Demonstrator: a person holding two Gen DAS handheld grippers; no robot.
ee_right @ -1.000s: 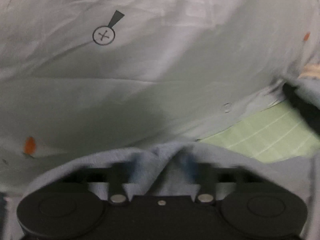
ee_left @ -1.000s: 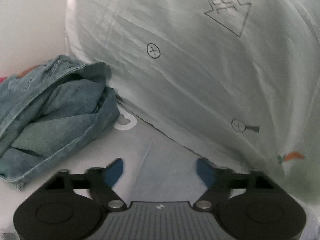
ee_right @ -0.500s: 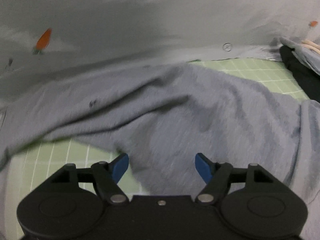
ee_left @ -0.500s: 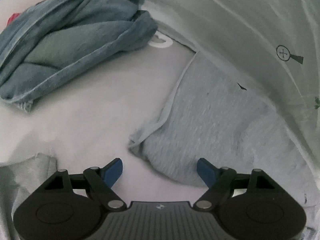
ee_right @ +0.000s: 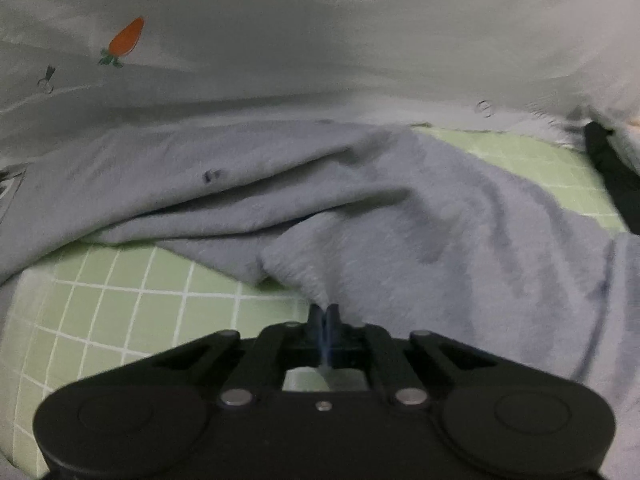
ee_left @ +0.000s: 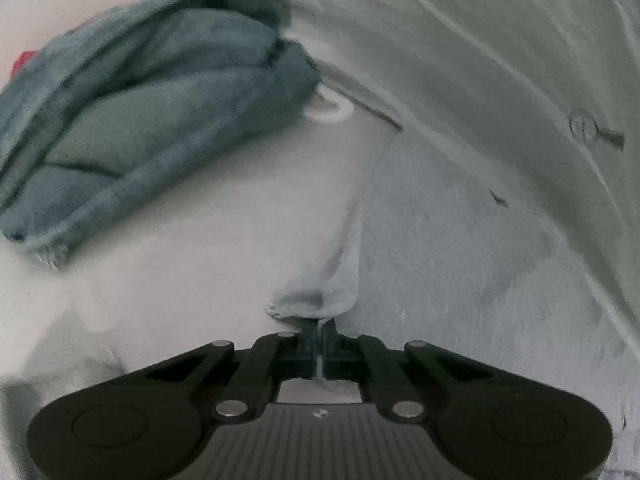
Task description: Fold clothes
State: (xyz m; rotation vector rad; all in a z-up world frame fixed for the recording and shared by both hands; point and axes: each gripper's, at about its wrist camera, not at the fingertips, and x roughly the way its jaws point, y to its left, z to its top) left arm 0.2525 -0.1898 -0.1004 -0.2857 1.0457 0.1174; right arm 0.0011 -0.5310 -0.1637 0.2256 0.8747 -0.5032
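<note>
The left gripper [ee_left: 319,326] is clenched on a corner of the grey garment [ee_left: 460,248], its two fingers pressed together with a thin fold of the cloth caught between them. From that pinched corner the garment's hemmed edge runs away from the camera towards the far side of the white surface [ee_left: 208,248], and the rest of the cloth spreads flat to the right. A bundle of crumpled denim [ee_left: 140,128] lies well apart from the grey garment, towards the far left of the white surface, partly covering a small white ring [ee_left: 332,108]. A pale printed sheet [ee_left: 500,48], marked with small circled crosses, rises behind both and overlaps the far right part of the grey garment.

The right gripper [ee_right: 325,316] is also clamped on the grey garment [ee_right: 420,240], the fingers closed on a bunched edge. Here the cloth lies in loose, rumpled folds across a green mat with a white grid [ee_right: 140,304], which shows bare at the near left and again at the far right. The same pale sheet [ee_right: 320,40] hangs behind, bearing an orange carrot print [ee_right: 126,38]. A dark object [ee_right: 612,176] sits at the right edge, too cropped to identify.
</note>
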